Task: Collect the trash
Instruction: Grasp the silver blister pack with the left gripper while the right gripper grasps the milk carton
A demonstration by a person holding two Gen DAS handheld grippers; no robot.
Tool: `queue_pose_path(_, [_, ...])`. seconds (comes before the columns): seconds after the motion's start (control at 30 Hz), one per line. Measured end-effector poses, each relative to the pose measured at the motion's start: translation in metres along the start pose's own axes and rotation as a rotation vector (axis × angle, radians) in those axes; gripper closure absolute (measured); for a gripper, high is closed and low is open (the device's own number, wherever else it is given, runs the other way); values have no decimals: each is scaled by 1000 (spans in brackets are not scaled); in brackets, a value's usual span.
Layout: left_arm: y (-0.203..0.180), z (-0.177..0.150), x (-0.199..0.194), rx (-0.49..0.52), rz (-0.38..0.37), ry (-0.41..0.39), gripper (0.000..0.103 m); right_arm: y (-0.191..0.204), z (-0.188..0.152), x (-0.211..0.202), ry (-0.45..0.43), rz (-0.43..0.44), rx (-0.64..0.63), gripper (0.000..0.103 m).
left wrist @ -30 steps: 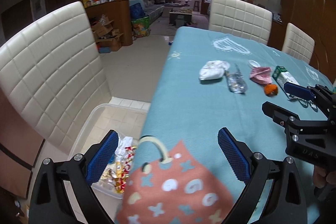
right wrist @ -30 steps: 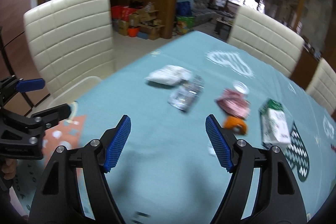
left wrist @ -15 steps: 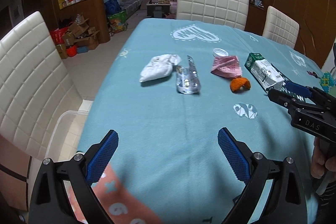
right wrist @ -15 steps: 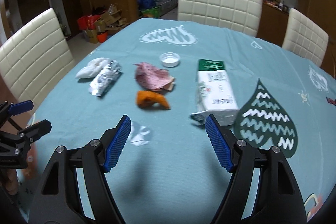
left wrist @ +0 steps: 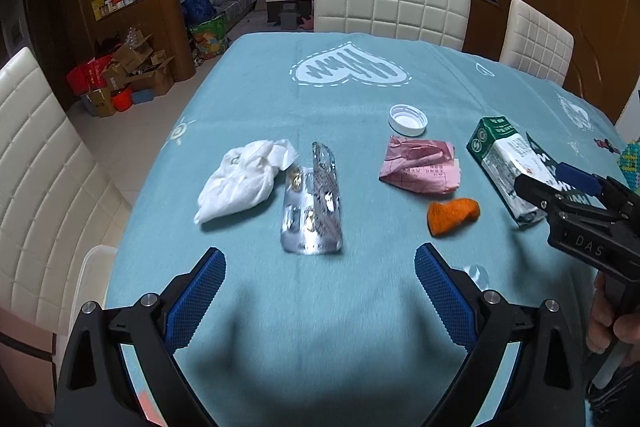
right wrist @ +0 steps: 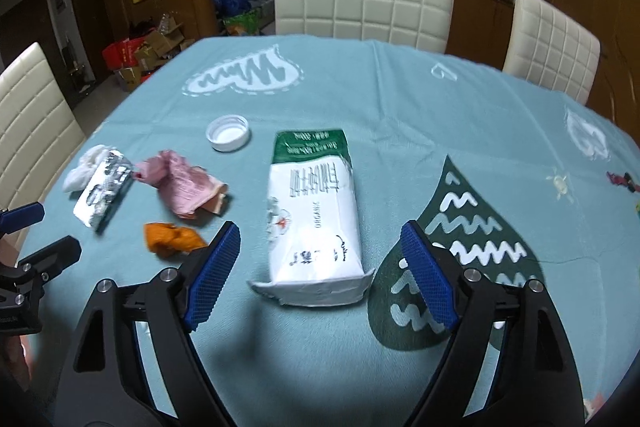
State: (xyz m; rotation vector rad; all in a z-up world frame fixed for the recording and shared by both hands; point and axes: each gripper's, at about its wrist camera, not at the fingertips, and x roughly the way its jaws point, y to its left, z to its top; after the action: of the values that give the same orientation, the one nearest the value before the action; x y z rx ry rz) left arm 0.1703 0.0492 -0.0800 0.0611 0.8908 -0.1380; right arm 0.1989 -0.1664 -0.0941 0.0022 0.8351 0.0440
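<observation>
Right claw (right wrist: 320, 263) opening, straddling milk carton's (right wrist: 314, 211) near edge.

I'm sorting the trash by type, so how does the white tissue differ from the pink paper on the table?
The white tissue is plain white and soft, bunched into a loose wad; the pink paper is pink with printed lines and folded flatter, with creases. The white tissue lies at the left end of the row, touching the clear blister pack; the pink paper lies further right, near the white bottle cap. Both are crumpled and lie loose on the teal tablecloth.

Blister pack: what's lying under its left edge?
The crumpled white tissue reaches the blister pack there; whether it continues underneath is hidden. Elsewhere the pack lies on the blue tablecloth.
</observation>
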Motion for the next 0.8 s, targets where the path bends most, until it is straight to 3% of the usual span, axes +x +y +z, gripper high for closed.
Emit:
queue_pose_path(0.1, [-3,2,13,12,11,13,10,-2,-4,11,23,-2,-1,22])
queue_pose_path(0.23, [-2,4,28,3,-5,27,10,-1,-5,17,41,18,-9,39])
queue_pose_path(0.3, [-1,4,32,-1,-2,29,11,0,-4,18,45,28,-11,41])
queue_pose_path(0.37, [0,4,34,-6,-10,35,21,0,-5,16,36,29,-14,45])
queue_pose_path(0.43, [-1,4,33,5,7,28,48,0,-5,15,39,43,-8,46])
queue_pose_path(0.5, [-2,5,32,17,16,28,67,1,-5,13,38,46,-7,48])
queue_pose_path(0.8, [-4,-8,7,41,-11,6,69,10,-9,-14,-13,48,-21,49])
